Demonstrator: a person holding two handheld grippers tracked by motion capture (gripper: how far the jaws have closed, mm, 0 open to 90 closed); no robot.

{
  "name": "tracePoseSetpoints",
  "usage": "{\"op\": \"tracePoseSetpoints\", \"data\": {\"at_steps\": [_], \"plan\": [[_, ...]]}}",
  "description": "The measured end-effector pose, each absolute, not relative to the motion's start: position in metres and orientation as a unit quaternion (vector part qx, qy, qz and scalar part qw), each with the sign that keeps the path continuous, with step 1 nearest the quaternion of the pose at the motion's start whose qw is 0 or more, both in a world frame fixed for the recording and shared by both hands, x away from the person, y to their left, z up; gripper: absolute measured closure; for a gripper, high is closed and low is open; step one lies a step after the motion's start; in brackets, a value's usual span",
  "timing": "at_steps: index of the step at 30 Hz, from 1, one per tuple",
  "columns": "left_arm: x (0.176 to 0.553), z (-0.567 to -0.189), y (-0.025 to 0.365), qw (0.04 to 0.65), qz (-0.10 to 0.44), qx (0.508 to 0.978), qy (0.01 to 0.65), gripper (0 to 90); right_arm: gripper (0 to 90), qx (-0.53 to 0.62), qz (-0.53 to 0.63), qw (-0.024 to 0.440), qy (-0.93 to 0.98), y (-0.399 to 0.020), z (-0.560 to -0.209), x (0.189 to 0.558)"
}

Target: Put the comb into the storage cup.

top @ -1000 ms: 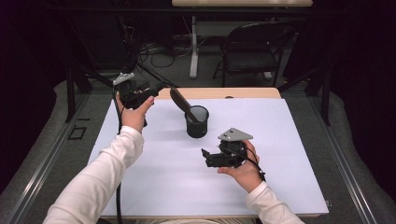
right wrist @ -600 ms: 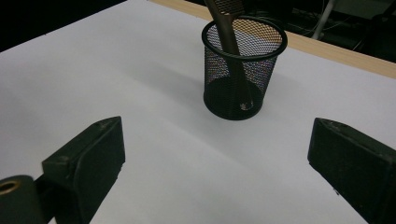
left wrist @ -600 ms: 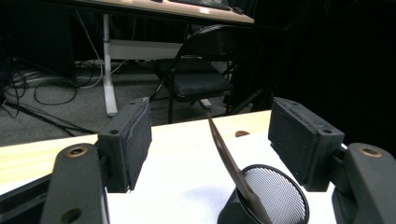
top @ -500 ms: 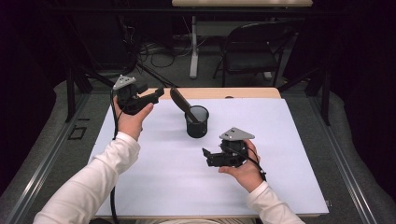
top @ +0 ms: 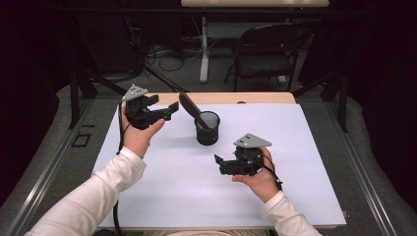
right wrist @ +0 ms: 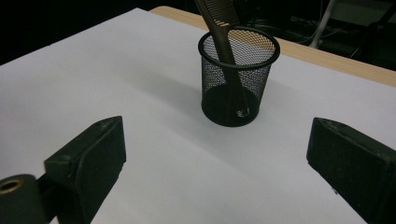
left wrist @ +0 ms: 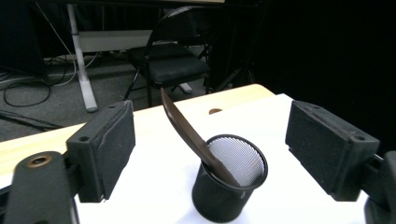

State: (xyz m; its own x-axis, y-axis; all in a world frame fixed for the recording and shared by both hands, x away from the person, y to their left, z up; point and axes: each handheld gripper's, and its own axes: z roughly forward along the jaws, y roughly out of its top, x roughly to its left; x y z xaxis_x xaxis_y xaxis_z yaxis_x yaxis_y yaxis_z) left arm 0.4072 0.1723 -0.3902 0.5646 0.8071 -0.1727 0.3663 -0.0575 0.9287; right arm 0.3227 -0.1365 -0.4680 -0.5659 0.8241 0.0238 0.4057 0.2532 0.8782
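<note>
A black mesh cup (top: 207,129) stands on the white sheet (top: 162,196), with a brown comb (top: 189,104) leaning out of it toward the left. My left gripper (top: 170,109) hovers just left of the comb's top end. Its jaws have just been opening and nothing is between them. In the left gripper view the comb (left wrist: 186,129) and cup (left wrist: 229,186) sit ahead of the spread pads (left wrist: 103,149). My right gripper (top: 219,165) is held low, front right of the cup, open and empty. The right gripper view has the cup (right wrist: 237,79) and comb (right wrist: 218,22) beyond its jaws.
The sheet covers a wooden table whose bare far edge (top: 255,98) lies behind the cup. A black folding chair (top: 268,56) and a white table leg (top: 203,54) stand on the floor beyond. A cable (top: 118,216) trails from the left gripper.
The left gripper has drawn back a little toward the person and its jaws stand wider. The comb still leans in the cup. The right hand has kept still.
</note>
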Motion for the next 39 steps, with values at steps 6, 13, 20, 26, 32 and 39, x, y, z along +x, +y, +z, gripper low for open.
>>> {"op": "tracePoseSetpoints", "data": {"at_steps": [6,13,20,26,32,39], "plan": [[0.399,-0.393,0.176,0.547,0.195,0.703,0.411,16.1,10.1,0.409,0.467,0.227,0.751,-0.140,-0.464,0.321],[0.390,-0.400,0.186,0.549,0.181,0.711,0.401,16.0,11.7,0.407,0.473,0.222,0.749,-0.144,-0.459,0.320],[0.382,-0.406,0.194,0.549,0.177,0.717,0.391,16.0,13.6,0.398,0.470,0.219,0.757,-0.140,-0.455,0.318],[0.375,-0.411,0.200,0.554,0.170,0.716,0.389,16.0,17.6,0.395,0.472,0.214,0.759,-0.142,-0.451,0.315],[0.368,-0.412,0.206,0.562,0.163,0.715,0.383,16.0,21.4,0.398,0.474,0.192,0.762,-0.151,-0.450,0.316],[0.363,-0.418,0.213,0.568,0.152,0.713,0.382,16.0,18.7,0.396,0.473,0.196,0.762,-0.157,-0.452,0.311]]}}
